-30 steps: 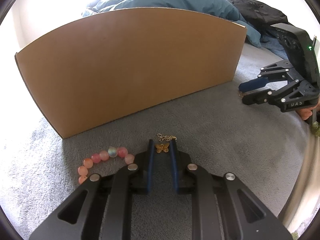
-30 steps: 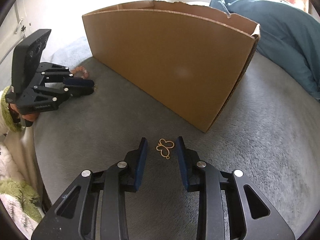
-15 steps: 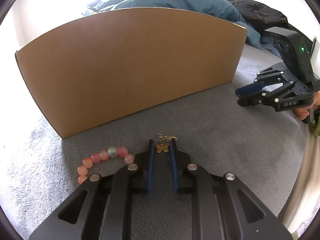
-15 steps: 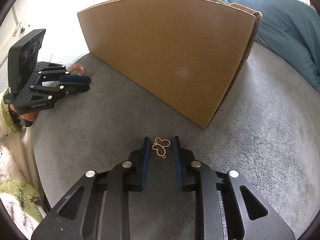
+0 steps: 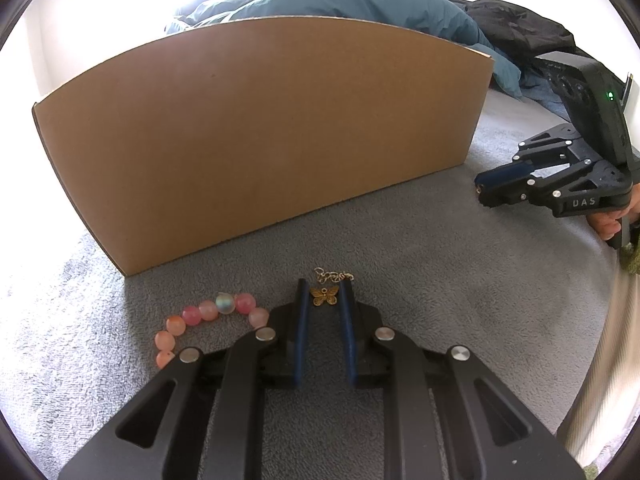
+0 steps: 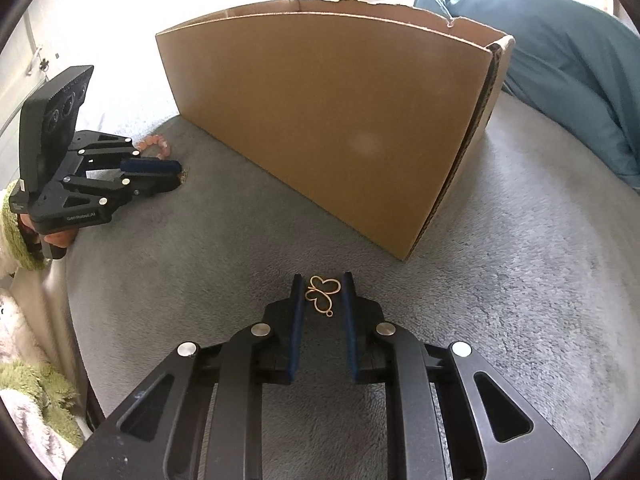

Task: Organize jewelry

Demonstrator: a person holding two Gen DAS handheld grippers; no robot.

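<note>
Bead bracelet (image 5: 208, 320) left of butterfly charm (image 5: 324, 295), box (image 5: 256, 140) behind

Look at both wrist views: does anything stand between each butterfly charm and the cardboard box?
Only the box's own near wall, which is tall. The gold butterfly pendant sits between the left gripper pads, the wire butterfly charm between the right gripper pads. Bare grey blanket lies ahead; each must go over the rim.
</note>
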